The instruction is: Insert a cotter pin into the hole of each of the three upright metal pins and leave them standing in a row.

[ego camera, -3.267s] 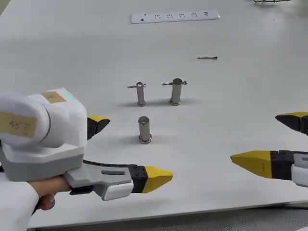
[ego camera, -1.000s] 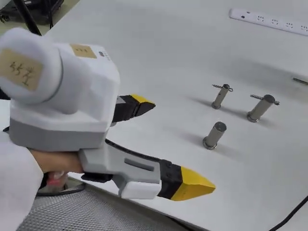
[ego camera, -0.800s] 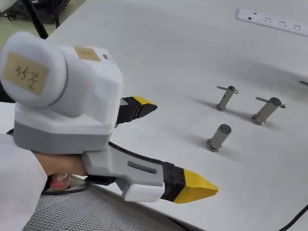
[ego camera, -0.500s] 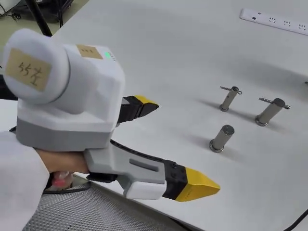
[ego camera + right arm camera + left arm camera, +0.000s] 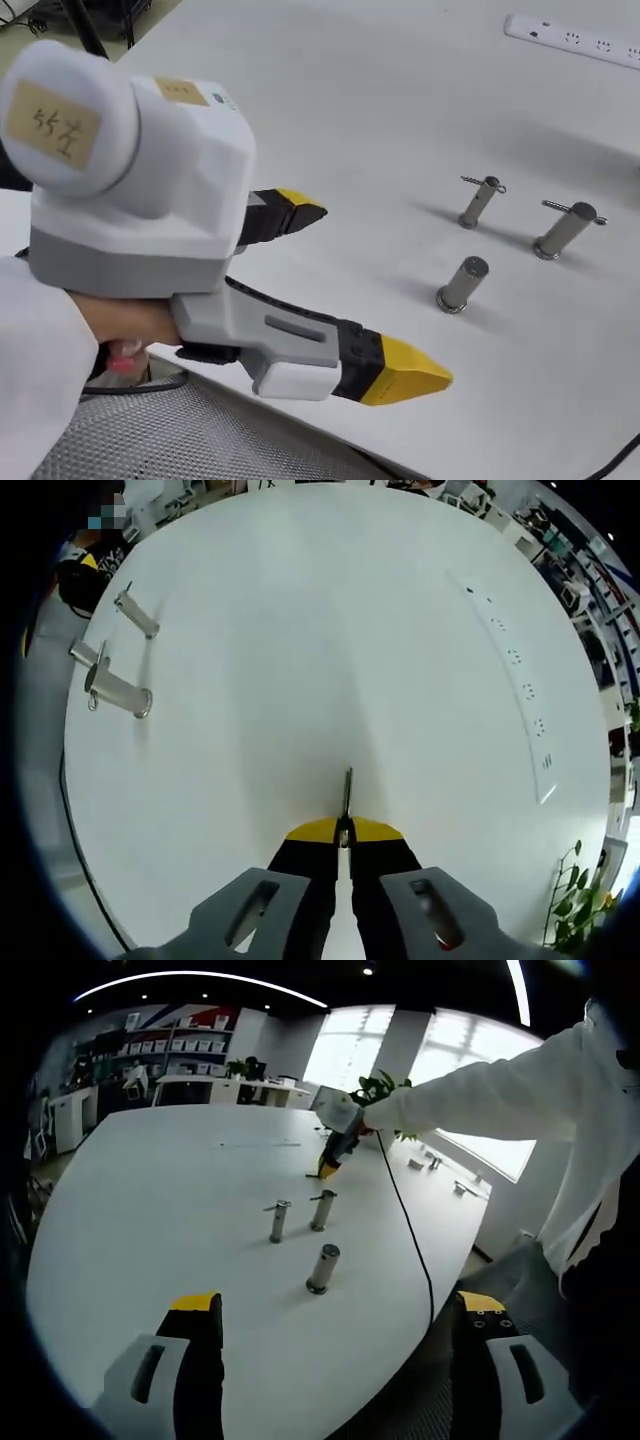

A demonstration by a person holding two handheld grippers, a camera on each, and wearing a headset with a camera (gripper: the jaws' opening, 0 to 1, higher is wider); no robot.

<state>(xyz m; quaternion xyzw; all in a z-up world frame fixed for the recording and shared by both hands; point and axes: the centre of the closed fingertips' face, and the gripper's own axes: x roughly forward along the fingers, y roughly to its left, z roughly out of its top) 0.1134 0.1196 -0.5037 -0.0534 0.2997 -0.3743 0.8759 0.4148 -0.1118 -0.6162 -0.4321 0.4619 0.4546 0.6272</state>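
Observation:
Three upright metal pins stand on the white table. Two at the back [image 5: 478,202] [image 5: 565,228] each carry a cotter pin through the top. The front pin [image 5: 462,283] has a bare top. My left gripper [image 5: 360,290] is open near the table's front edge, left of the pins, with nothing between its jaws. From the left gripper [image 5: 335,1305] view, the bare pin [image 5: 322,1268] is straight ahead. The right gripper [image 5: 332,1155] is far behind the row, tips down at the table. My right gripper [image 5: 344,832] is shut on a cotter pin [image 5: 347,792] that points forward from its tips.
A white power strip [image 5: 575,38] lies at the far edge, also seen as a power strip [image 5: 512,670] right of the right gripper. A black cable [image 5: 400,1220] trails from the right gripper along the table. The pins [image 5: 118,688] stand far left of it.
The head view has swung left. The right gripper, open at the front edge 3.3 s ago, now reaches far across the table, shut on the cotter pin. The left gripper stays open.

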